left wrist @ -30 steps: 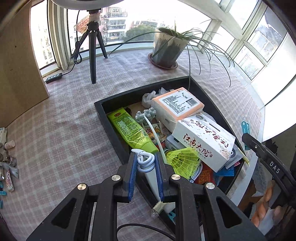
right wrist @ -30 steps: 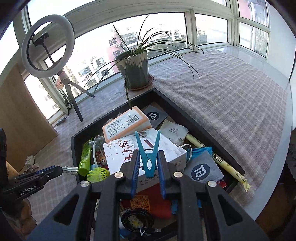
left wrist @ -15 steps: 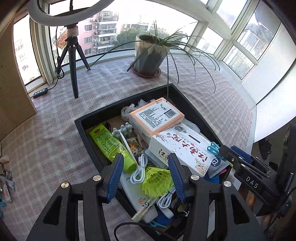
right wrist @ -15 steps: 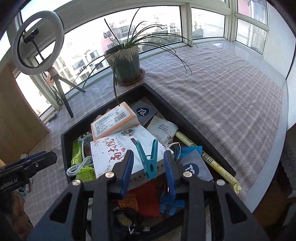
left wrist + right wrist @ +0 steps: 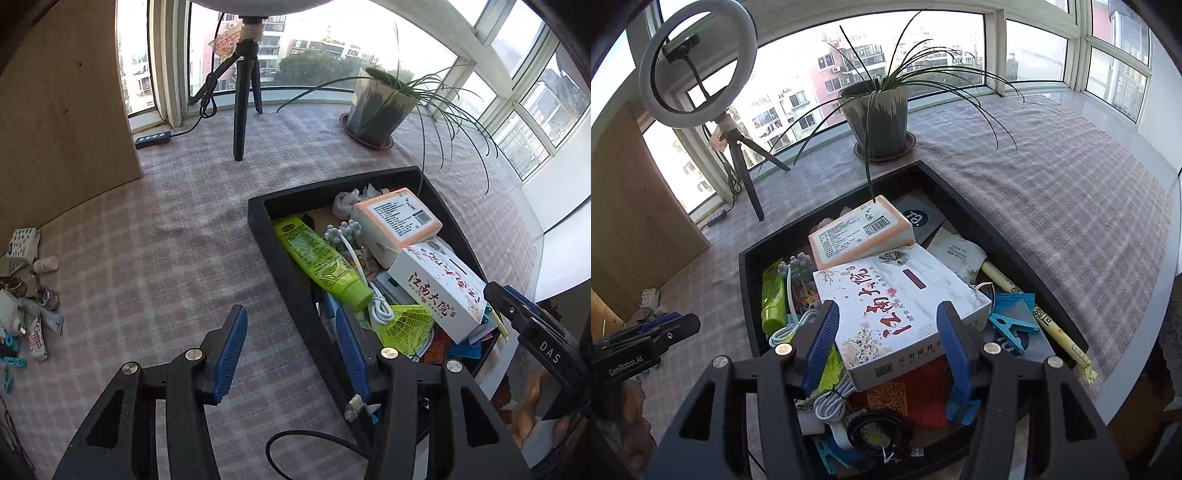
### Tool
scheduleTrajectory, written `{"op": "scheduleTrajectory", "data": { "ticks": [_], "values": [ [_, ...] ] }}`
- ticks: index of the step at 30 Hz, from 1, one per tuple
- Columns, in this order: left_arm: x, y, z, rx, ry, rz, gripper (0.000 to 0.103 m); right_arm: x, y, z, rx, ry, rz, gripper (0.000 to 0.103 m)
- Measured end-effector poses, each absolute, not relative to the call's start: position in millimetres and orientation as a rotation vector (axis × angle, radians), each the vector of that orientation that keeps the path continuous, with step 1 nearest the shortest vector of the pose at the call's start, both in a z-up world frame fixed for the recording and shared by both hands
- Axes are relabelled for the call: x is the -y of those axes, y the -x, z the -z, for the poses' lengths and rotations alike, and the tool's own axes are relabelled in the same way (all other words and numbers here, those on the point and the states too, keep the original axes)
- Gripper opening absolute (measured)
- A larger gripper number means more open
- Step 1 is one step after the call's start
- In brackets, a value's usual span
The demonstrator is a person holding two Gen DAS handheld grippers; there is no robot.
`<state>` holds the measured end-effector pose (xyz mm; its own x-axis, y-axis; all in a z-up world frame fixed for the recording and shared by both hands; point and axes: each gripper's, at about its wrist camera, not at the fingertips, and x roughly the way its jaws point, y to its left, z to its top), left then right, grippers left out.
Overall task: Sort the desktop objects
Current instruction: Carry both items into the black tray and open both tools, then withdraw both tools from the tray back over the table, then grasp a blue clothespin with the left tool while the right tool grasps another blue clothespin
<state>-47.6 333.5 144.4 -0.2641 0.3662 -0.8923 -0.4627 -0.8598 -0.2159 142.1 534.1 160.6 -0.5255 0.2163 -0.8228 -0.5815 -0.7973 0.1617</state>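
While the left wrist view looks down at the checked cloth (image 5: 155, 258), the left gripper (image 5: 291, 354) stands wide with nothing between its blue pads, its jaws having just been opening; one pad hangs over bare cloth, the other over the near left wall of the black tray (image 5: 291, 273); inside the tray a green tube (image 5: 321, 262) lies along that wall, a white cable (image 5: 380, 306) coils at the tube's cap end, a yellow mesh piece (image 5: 410, 326) just beside the cable; a white box with red characters (image 5: 439, 288) sits on the heap, an orange-edged box (image 5: 399, 221) behind it toward the far wall; outside the tray, a potted plant (image 5: 373, 107) and a tripod (image 5: 243, 92) stand beyond its far side; small tubes and bits (image 5: 33, 317) lie well to the left of the tray; the right gripper (image 5: 524, 317) shows at the tray's right edge, state not readable in this view.

Right wrist view: right gripper (image 5: 892, 347) is wide, jaws having just been opening, pads either side of the white box with red characters (image 5: 897, 299) but not pressing it; blue clothespin (image 5: 1012, 326) lies in the tray (image 5: 1008, 251) just right of that box, free; orange-edged box (image 5: 860, 232) behind the white box; green tube (image 5: 774, 295) at the tray's left wall; white cable (image 5: 798, 328) beside it; black coiled cable (image 5: 879, 430) at the near end; ring light (image 5: 698, 62) and plant (image 5: 879, 110) beyond the tray; left gripper (image 5: 665, 332) pokes in left of the tray.
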Motion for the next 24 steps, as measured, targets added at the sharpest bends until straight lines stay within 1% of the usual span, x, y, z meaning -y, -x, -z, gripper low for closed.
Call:
{"op": "scheduleTrajectory", "data": {
  "ticks": [10,24],
  "values": [
    [-223.9,47.8,-132.2,0.044,1.591,-2.309,0.048,-452.4,-94.7,-175.2,-0.457,1.291,-2.504,0.054],
    [-46.5,47.0,-108.3,0.238,1.715,-2.525,0.048,-311.7,-11.4,-166.6,-0.338,1.569,-2.761,0.054]
  ]
}}
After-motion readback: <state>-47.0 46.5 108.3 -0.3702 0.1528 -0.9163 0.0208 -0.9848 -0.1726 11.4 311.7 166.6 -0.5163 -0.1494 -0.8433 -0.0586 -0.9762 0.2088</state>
